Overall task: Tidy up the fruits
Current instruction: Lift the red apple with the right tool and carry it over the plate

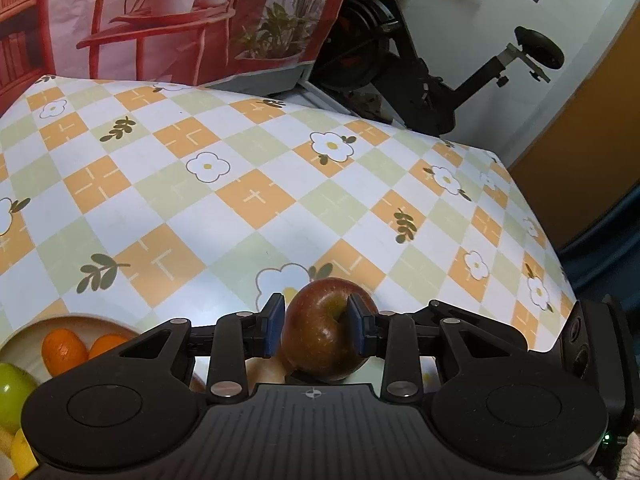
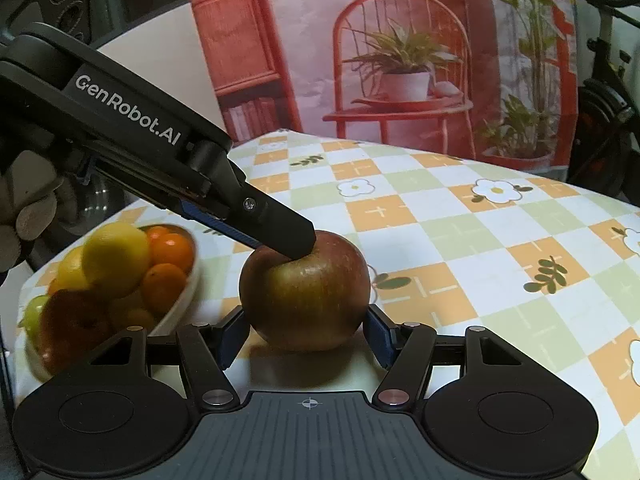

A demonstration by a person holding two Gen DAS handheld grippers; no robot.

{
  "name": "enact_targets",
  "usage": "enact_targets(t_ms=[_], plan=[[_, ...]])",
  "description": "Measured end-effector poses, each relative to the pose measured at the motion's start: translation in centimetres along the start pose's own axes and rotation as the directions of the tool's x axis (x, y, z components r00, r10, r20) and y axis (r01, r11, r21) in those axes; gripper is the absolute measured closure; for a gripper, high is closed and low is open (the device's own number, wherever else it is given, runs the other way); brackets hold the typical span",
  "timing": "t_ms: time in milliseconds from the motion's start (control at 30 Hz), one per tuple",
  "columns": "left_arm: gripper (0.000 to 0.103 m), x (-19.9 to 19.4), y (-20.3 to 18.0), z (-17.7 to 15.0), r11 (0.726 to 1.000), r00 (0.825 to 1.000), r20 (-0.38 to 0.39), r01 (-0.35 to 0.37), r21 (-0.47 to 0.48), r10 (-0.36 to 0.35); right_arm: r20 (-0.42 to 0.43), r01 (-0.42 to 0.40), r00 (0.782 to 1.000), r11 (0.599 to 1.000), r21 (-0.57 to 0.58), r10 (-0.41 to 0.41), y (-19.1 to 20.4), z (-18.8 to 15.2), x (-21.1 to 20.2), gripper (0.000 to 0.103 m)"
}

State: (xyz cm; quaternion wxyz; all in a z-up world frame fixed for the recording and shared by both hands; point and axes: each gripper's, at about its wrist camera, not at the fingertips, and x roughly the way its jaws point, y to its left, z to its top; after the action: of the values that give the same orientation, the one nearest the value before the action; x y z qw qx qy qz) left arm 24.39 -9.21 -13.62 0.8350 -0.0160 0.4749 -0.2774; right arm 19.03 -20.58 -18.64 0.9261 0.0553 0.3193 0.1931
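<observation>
A dark red apple [image 1: 320, 336] [image 2: 304, 292] rests on the checked tablecloth [image 2: 460, 240]. My left gripper [image 1: 316, 304] is shut on it from above, one blue pad in the stem hollow and the other on the outer skin. The right wrist view shows that gripper [image 2: 296, 244] slanting down from the upper left onto the apple's top. My right gripper [image 2: 306, 320] flanks the apple low down, its blue pads against both sides. Left of the apple stands a white bowl [image 2: 182, 300] [image 1: 92, 320] with a lemon [image 2: 116, 256], oranges [image 2: 172, 248] and another red apple [image 2: 72, 328].
A gloved hand [image 2: 28, 208] holds the left gripper. Behind the table hangs a backdrop [image 2: 400, 60] printed with a red chair and plants. An exercise bike [image 1: 420, 60] stands past the far edge. The table ends at the right [image 1: 560, 280].
</observation>
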Motion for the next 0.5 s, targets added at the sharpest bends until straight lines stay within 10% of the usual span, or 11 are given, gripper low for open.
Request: enact_targets(t_ms=[500], plan=[[0.067,-8.0,1.3,-2.6,1.0,0.998,0.063,0.01,-0.002,-0.01,0.006,-0.079,0.997,0.994,-0.077,0.08,6.6,2.1,-3.3,0.045]])
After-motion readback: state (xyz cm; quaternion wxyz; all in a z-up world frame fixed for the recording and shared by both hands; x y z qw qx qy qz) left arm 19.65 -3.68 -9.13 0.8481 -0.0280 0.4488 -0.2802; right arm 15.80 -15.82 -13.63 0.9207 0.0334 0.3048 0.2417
